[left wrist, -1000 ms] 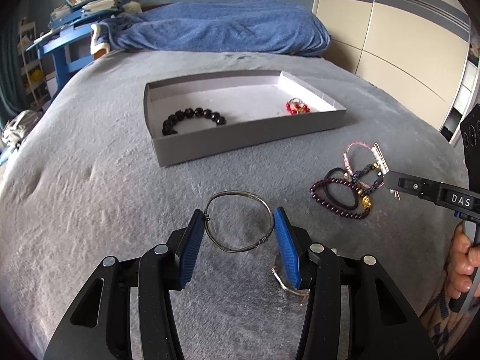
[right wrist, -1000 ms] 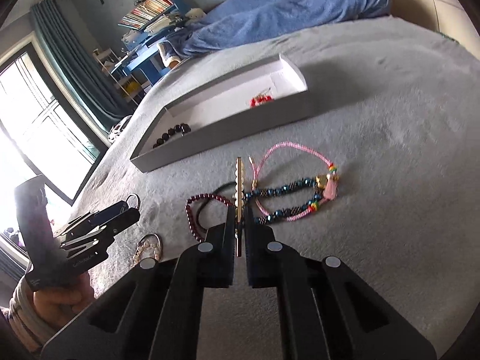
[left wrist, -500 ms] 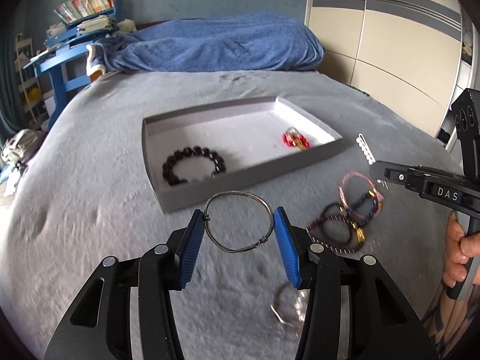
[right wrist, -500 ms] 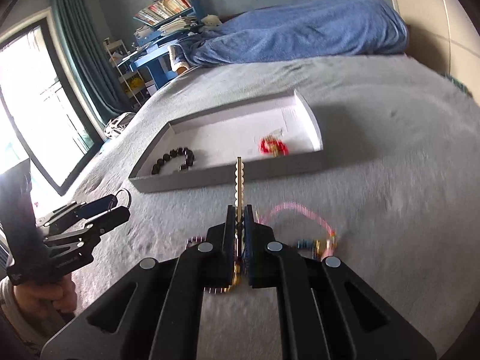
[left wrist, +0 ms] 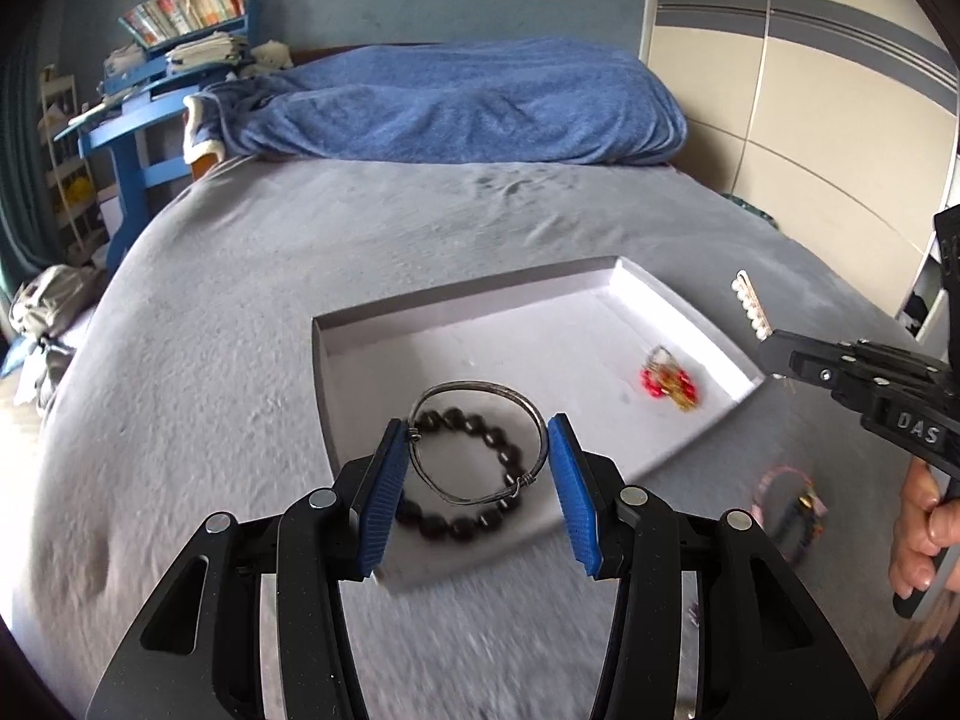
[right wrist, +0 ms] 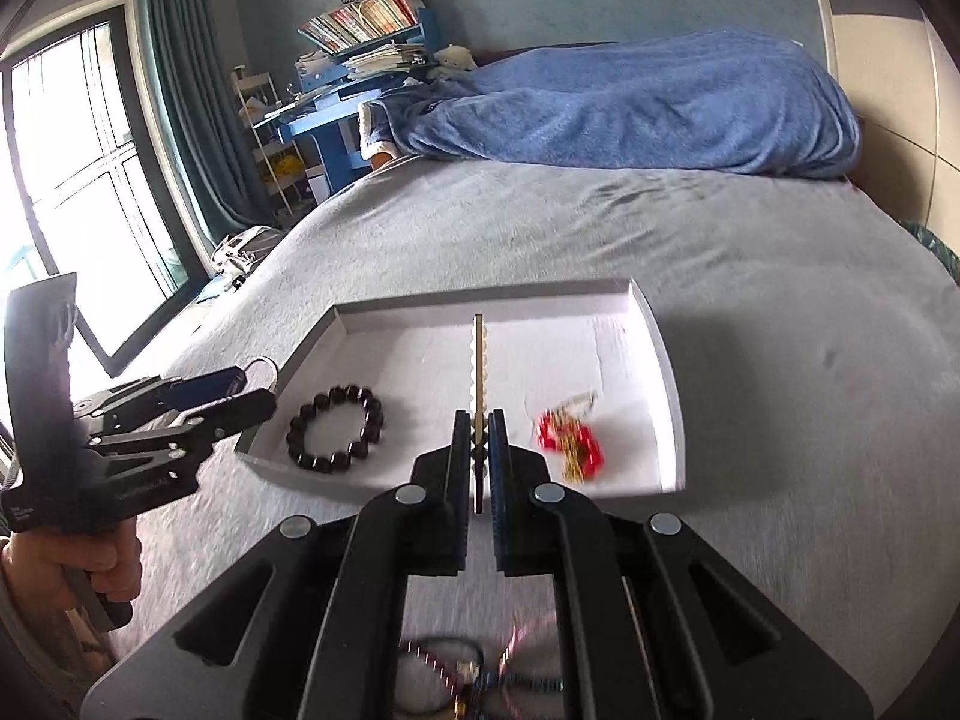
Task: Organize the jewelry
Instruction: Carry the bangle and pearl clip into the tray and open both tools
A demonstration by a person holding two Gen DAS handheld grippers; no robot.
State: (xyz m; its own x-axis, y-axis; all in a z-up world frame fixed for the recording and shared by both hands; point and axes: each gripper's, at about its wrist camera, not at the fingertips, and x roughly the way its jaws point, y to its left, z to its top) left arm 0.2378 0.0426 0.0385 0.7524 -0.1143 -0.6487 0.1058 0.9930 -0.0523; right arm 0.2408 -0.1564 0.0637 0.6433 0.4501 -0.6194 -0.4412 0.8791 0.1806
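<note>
so the left gripper [left wrist: 477, 468] has its blue pads [left wrist: 379, 498] pressed against the two sides of a thin wire bangle [left wrist: 478, 443], holding it up in the air right above the near end of the grey tray [left wrist: 336, 414] that sits on the grey bed cover [left wrist: 210, 312]; looking through the ring you see the black bead bracelet [left wrist: 474, 483] lying on the tray floor underneath; the right gripper [right wrist: 478, 450] is squeezed nearly together on a slim gold hair clip [right wrist: 479, 360] with a scalloped edge, which sticks straight out ahead over the middle of the tray; in the left view that same clip shows little pearl-like beads along it; a red and gold bead piece [right wrist: 569, 441] lies in the right part of the tray, well apart from the black beads; the leftover pile of bracelets [right wrist: 474, 675], pink cord and dark beads, is on the cover nearer the person than the tray, pretty blurry; a hand [left wrist: 921, 534] grips the right tool's handle; blue blanket [left wrist: 468, 108] heaped at the far end of the bed
</note>
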